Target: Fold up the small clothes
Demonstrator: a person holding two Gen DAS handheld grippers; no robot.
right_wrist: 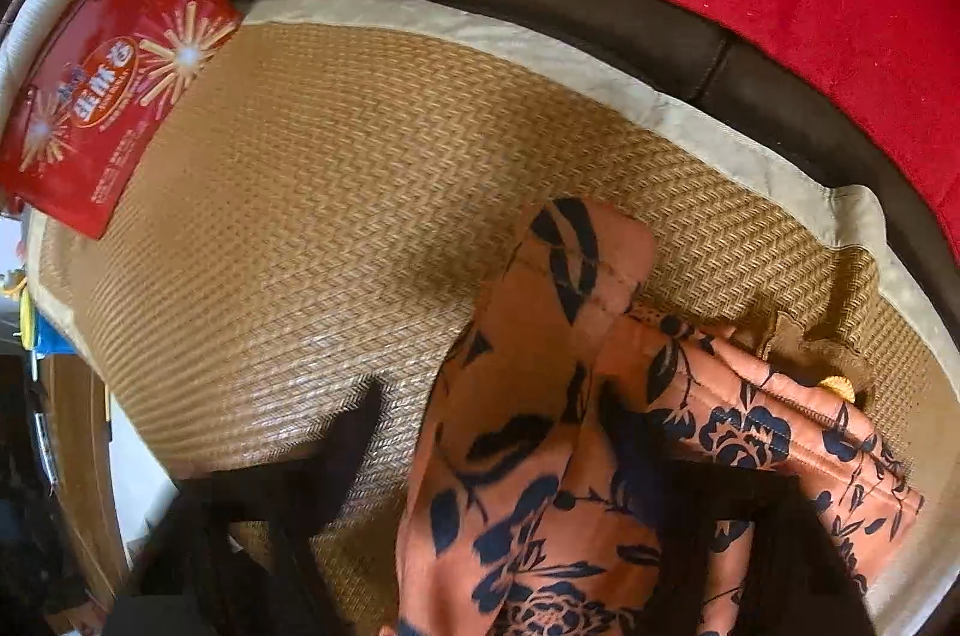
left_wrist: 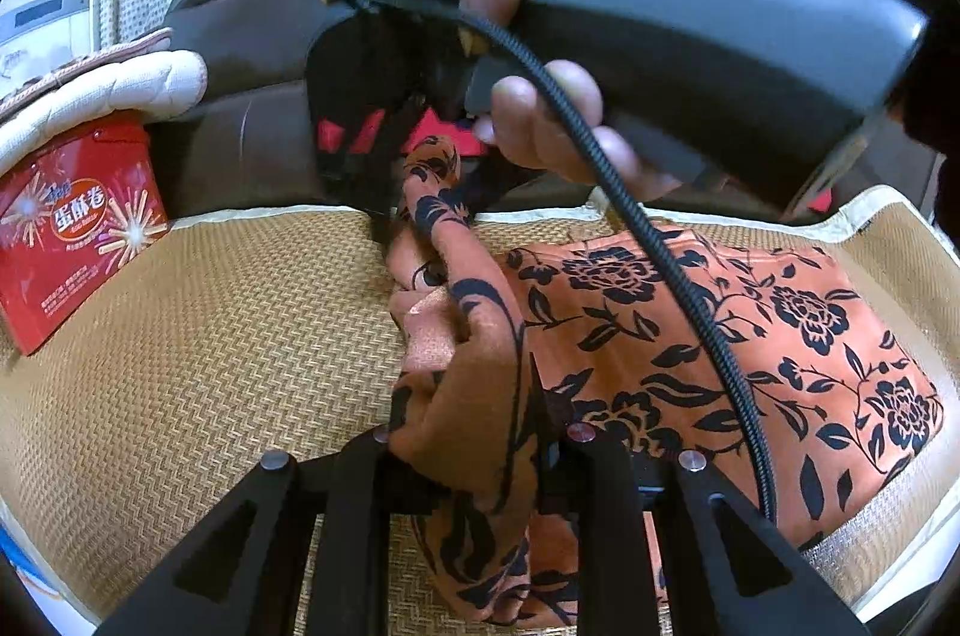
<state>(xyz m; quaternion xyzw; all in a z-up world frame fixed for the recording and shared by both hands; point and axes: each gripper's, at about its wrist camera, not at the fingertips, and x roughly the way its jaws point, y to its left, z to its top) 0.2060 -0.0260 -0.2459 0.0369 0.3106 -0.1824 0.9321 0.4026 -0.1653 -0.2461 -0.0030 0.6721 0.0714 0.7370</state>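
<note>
Orange black-flowered garment (left_wrist: 690,336) on herringbone-woven mat (left_wrist: 210,336), its twisted strip clamped in left claw (left_wrist: 474,450) and right claw (left_wrist: 408,180).

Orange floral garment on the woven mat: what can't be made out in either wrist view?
- Left wrist view: orange floral garment partly hidden by the right gripper, the hand and black cable.
- Right wrist view: the right gripper's fingers are blurred and dark; its hold on the cloth is unclear.
- Garment type: cut off at bottom edge.

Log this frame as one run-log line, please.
step: folding | left hand-held gripper: shut on orange floral garment | right hand-held gripper: pinching sleeve end | surface: woven mat
</note>
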